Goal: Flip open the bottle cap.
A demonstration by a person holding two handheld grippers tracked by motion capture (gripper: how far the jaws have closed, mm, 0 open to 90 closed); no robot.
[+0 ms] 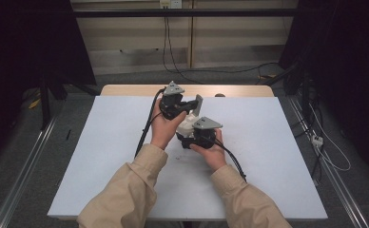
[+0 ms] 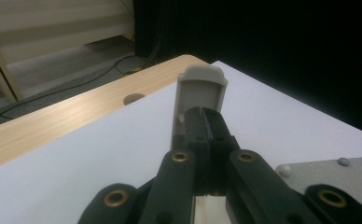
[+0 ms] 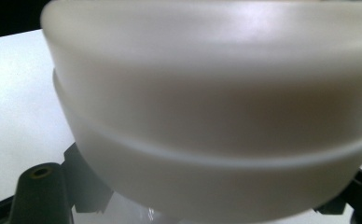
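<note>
Left tongs [image 2: 206,122] pinch grey flap [image 2: 200,91], right tongs [image 1: 198,134] clamp white container [image 3: 216,116]

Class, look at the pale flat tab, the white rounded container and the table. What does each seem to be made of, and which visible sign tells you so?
Flat tab: probably moulded plastic, matte grey-beige, with rounded corners and a raised lip.
Rounded container: likely translucent plastic, smooth and satiny, with soft highlights and a moulded ridge around it.
Table: wood or a wood-look laminate, judging by the grain lines; a plain matte white sheet covers most of it.
</note>
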